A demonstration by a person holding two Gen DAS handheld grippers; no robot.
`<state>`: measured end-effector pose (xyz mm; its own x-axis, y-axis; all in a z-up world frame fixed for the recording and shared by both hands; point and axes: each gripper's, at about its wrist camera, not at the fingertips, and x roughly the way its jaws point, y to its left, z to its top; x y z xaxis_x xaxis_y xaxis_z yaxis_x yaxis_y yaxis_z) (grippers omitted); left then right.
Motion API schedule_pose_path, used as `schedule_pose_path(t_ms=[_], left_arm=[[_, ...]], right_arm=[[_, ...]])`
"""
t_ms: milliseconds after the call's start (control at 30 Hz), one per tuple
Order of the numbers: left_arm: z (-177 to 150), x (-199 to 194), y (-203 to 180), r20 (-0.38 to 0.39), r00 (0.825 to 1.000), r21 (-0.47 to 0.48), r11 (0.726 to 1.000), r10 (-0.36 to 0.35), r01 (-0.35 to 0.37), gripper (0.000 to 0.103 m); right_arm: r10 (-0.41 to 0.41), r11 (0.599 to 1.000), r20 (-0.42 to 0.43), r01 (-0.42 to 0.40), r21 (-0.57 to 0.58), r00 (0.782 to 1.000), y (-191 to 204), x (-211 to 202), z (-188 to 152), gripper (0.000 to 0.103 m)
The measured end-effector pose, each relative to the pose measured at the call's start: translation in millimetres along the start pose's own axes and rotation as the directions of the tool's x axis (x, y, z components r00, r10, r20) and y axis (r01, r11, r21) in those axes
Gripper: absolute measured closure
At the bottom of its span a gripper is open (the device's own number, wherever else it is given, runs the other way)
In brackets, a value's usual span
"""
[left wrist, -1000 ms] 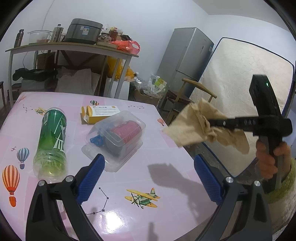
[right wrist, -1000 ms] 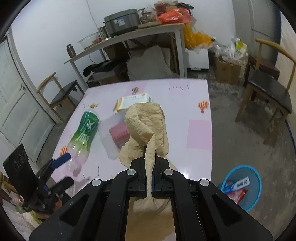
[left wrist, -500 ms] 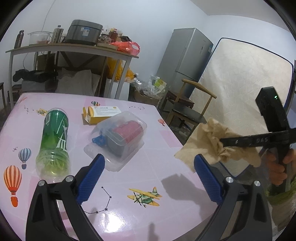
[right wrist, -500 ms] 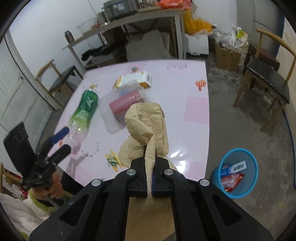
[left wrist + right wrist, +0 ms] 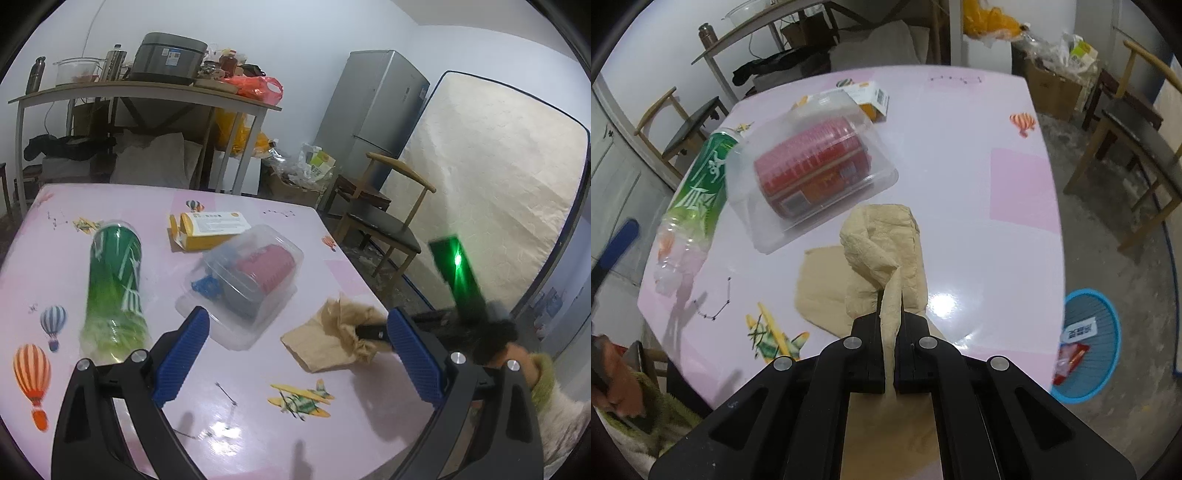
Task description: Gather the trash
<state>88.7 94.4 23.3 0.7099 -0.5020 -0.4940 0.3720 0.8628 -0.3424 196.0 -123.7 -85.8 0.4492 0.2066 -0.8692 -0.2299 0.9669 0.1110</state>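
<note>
— What is the right gripper (image 5: pixel 890 354) doing?

— Its jaws are clamped tight on a crumpled brown paper napkin (image 5: pixel 882 251). A fold runs up between them and the rest bunches out ahead, with a flat flap of it lying on or just above the pink table (image 5: pixel 960 155). From the left wrist view the same napkin (image 5: pixel 332 336) sits near the table's right edge, with the dark right gripper (image 5: pixel 373 332) behind it, partly hidden by the left tool's finger.

— And the left gripper (image 5: pixel 299 365)?

— Spread wide, nothing between its blue pads (image 5: pixel 181 358). It hangs over the near part of the table.

— What else lies on the table?

— A green plastic bottle (image 5: pixel 114 288) on its side at the left, a clear clamshell box (image 5: pixel 243 280) with a red ribbed item inside just beside it, and a yellow-and-white carton (image 5: pixel 207 230) behind, touching or nearly touching the clamshell; the blur makes that hard to settle.

— Where is the bin?

— A blue wastebasket (image 5: pixel 1108 369) stands on the floor to the right of the table, with wrappers inside. The napkin is over the table, well apart from it.
</note>
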Motion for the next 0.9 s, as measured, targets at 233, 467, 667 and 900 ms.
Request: schedule_pose_path(t_ms=[233, 467, 667, 900], left_arm=[[32, 7, 11, -0.053, 0.999, 0.023, 1.0, 0.003, -0.002, 0.008], [62, 60, -6, -0.251, 0.967, 0.231, 0.973, 0.032, 0.028, 0.006], [69, 136, -3, -0.431, 0.891, 0.36, 0.933, 0.14, 0.027, 0.006], [69, 184, 5, -0.507, 0.836, 0.394, 0.919, 0.21, 0.008, 0.006]], right_arm=[[0.056, 0.997, 0.02, -0.057, 0.056, 0.998, -9, 2, -12, 0.102], [0.085, 0.993, 0.028, -0.087, 0.083, 0.996, -22, 1, -15, 0.101], [0.116, 0.988, 0.039, -0.12, 0.096, 0.992, -29, 1, -13, 0.101], [0.14, 0.984, 0.042, -0.144, 0.107, 0.989, -37, 2, -14, 0.101]])
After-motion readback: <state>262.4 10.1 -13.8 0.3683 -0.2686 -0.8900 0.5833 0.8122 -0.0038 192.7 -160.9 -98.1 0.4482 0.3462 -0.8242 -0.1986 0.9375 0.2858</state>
